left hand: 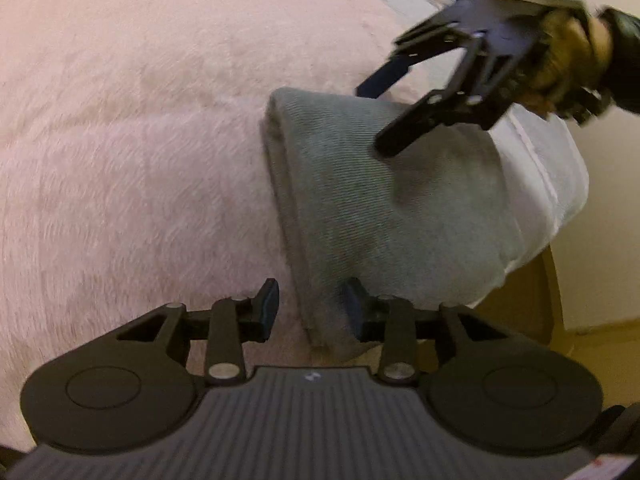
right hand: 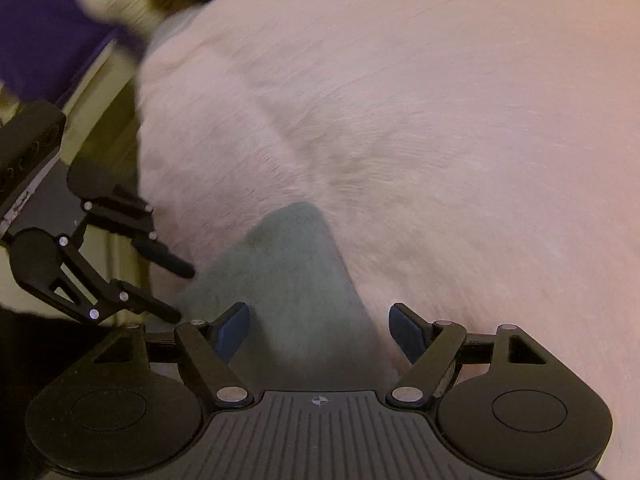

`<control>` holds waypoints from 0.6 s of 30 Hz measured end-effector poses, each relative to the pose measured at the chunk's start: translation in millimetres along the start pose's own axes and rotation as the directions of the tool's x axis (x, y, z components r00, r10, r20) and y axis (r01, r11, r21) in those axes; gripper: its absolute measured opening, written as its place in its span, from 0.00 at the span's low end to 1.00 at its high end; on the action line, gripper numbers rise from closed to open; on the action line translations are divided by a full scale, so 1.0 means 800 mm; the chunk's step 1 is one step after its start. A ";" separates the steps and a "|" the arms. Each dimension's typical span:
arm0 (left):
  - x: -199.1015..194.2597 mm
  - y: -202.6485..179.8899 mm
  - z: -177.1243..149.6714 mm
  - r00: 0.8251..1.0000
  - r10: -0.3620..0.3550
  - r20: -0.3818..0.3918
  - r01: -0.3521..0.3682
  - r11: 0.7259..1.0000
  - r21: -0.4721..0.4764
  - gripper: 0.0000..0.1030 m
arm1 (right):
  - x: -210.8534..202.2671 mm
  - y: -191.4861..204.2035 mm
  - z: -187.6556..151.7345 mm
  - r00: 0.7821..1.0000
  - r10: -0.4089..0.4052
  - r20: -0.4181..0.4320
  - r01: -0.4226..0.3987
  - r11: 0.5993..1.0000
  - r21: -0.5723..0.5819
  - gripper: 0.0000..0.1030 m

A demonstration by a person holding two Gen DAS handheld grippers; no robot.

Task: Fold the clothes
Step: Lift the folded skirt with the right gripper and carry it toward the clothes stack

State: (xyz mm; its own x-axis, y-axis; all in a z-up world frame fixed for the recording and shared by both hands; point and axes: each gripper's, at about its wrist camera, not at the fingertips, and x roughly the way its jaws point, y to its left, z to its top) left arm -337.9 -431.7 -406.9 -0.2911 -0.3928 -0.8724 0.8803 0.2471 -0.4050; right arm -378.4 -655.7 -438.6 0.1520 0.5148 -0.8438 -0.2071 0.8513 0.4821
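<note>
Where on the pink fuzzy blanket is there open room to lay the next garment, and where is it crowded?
Free: the broad stretch of pink blanket beyond the grey cloth's folded edge. Crowded: the bed edge, where the grey cloth lies, the left gripper astride its near corner and the right gripper over its far end.

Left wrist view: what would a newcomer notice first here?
The grey cloth, folded, lies on a pink fluffy blanket near the bed's edge. The right gripper comes in from the upper right, open over the cloth's far end. The left gripper, partly open, straddles the cloth's near edge.
</note>
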 end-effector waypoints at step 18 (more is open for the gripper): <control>-0.050 -0.011 0.076 0.991 0.009 0.136 -0.013 1.000 0.027 0.29 | -0.120 -0.080 -0.085 0.950 -0.049 0.308 -0.124 0.847 0.516 0.31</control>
State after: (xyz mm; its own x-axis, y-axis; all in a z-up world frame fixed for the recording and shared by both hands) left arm -311.6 -472.1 -351.9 -0.2293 -0.5071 -0.8308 0.8939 0.2280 -0.3859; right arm -445.8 -766.5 -404.6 0.4525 0.4789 -0.7523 0.3048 0.7097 0.6351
